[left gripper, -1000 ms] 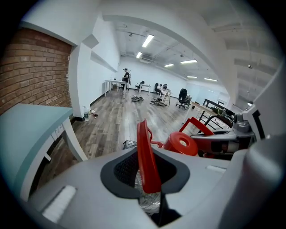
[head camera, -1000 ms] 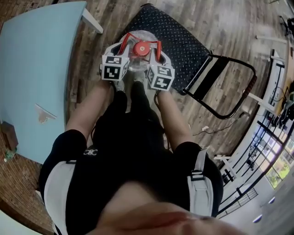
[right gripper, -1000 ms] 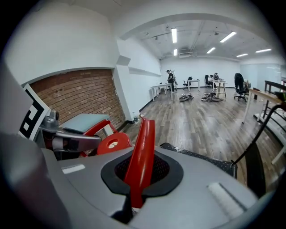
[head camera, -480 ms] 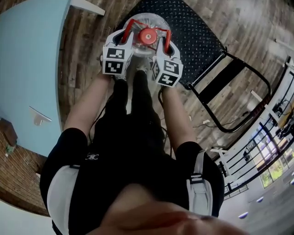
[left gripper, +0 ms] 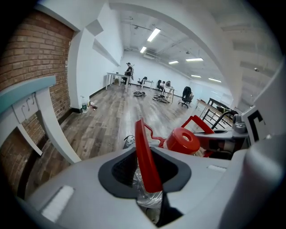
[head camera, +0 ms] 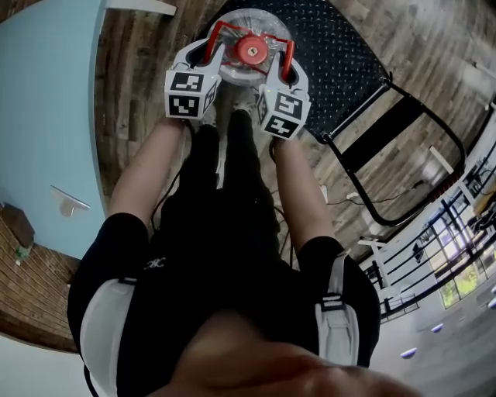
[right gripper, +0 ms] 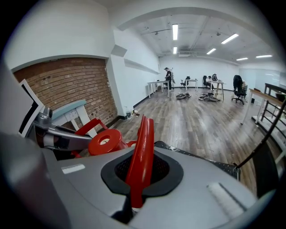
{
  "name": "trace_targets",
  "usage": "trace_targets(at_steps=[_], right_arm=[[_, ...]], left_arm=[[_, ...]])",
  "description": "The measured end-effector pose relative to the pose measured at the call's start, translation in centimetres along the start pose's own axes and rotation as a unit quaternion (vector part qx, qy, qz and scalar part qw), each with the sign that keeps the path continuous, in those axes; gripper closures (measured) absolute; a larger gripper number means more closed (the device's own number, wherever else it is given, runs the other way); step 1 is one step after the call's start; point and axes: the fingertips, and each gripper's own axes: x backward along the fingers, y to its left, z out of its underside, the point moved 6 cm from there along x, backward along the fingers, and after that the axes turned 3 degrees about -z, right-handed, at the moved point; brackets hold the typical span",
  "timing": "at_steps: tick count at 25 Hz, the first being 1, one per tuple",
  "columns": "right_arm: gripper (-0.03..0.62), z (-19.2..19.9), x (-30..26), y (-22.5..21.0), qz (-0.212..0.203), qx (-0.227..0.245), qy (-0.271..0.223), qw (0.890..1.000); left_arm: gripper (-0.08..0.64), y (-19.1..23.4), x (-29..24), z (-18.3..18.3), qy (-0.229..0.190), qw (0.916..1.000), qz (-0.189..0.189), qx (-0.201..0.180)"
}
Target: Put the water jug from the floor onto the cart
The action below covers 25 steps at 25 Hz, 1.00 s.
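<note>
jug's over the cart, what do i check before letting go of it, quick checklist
1. right tongs shut on the red handle: ok.
2. left tongs gripping the handle: not ok. They have just been opening, and the handle stands loose between them.
3. water jug above the cart deck: ok.
4. jug base resting on the deck: cannot tell, hidden from above.
5. red cap in place: ok.

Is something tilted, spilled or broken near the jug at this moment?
Nothing stands out. The clear plastic water jug with the red cap is upright over the black studded cart deck, and no water shows on the wooden floor.
</note>
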Motion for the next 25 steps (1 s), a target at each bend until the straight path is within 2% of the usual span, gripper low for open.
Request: trace_targets(at_steps=[8,12,17,21,25], right_arm=[[0.569,0.7,-0.4,-1.6,0.041,-0.026,0.025,0.999],[0.478,0.7,0.3,-2.1,0.056,-0.036,0.038,0.997],[0.434,-1.0,2.9,-2.3,0.073,-0.028,0.015,0.997],[0.448,-2.3,5.9,-1.7,0.071,-0.024,-0.003,0.997],[0.577,-4.3,8.9,-0.8,0.061,-0.025,-0.038,0.997]], left_arm=[[0.384,-0.3,-0.4,0.0,0.022,0.9997,0.009,0.002],[0.368,-0.8,0.4,-0.8,0.016,0.9998,0.013,-0.002],[0.368,-1.7,2.5,-2.4,0.005,0.9999,0.008,-0.009],[0.402,-2.3,5.6,-3.7,-0.015,0.9998,-0.010,-0.007],[0.498,-2.4,9.0,-5.6,-0.053,0.9980,-0.033,-0.004]])
